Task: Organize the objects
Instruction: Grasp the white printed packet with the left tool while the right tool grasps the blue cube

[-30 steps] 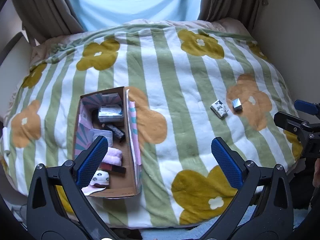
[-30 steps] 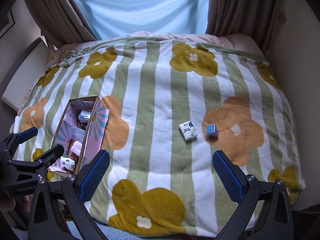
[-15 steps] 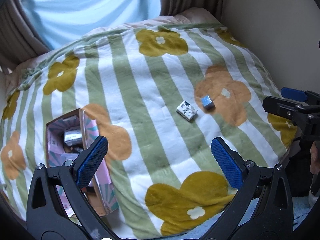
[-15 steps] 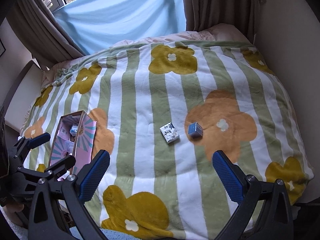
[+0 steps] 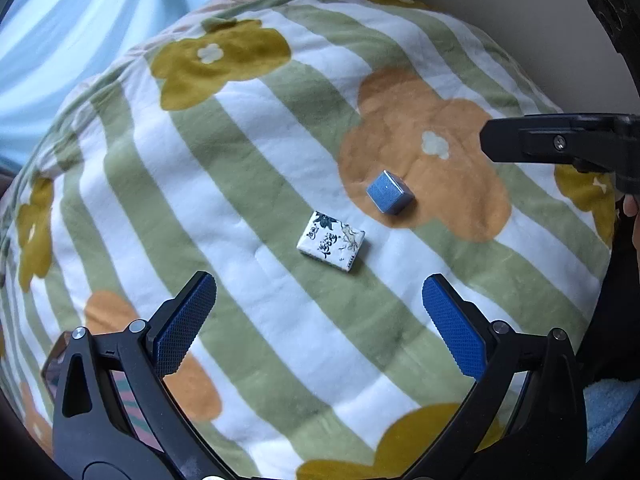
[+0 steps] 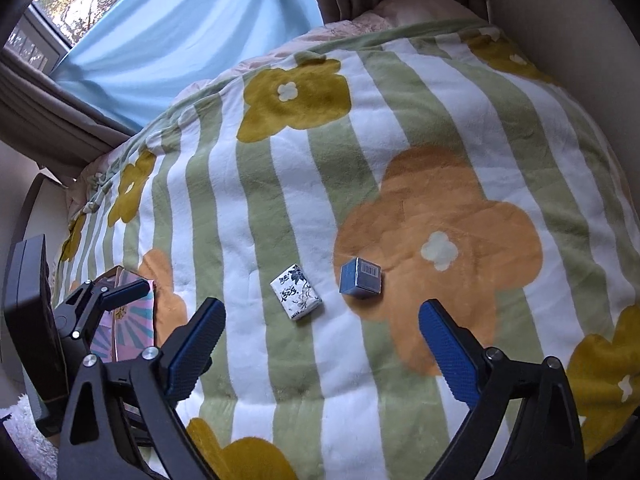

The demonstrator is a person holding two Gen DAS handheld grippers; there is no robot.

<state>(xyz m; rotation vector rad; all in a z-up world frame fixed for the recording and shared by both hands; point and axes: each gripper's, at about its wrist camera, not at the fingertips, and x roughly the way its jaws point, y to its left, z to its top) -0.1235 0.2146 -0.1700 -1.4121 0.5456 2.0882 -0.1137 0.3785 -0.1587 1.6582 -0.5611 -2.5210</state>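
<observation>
A small white packet with dark ink drawings [image 5: 331, 245] [image 6: 296, 297] lies flat on the striped flower blanket [image 5: 256, 184] [image 6: 400, 128]. A small blue cube box [image 5: 389, 192] [image 6: 360, 278] with a barcode side rests beside it on an orange flower. My left gripper [image 5: 320, 320] is open, just short of the packet, nothing between its fingers. My right gripper [image 6: 322, 344] is open too, hovering in front of both items. The cardboard box with the pink lining [image 6: 128, 312] [image 5: 132, 412] is at the left, mostly hidden behind gripper frames.
A beige wall [image 5: 500, 20] runs along the right side of the bed. Curtains and a pale blue sheet [image 6: 192, 40] hang behind it. The other gripper's black finger [image 5: 560, 140] reaches in from the right in the left wrist view.
Both grippers have swung right and moved closer to the packet and the blue cube, which now look much larger. The cardboard box has slid to the left edge of both views.
</observation>
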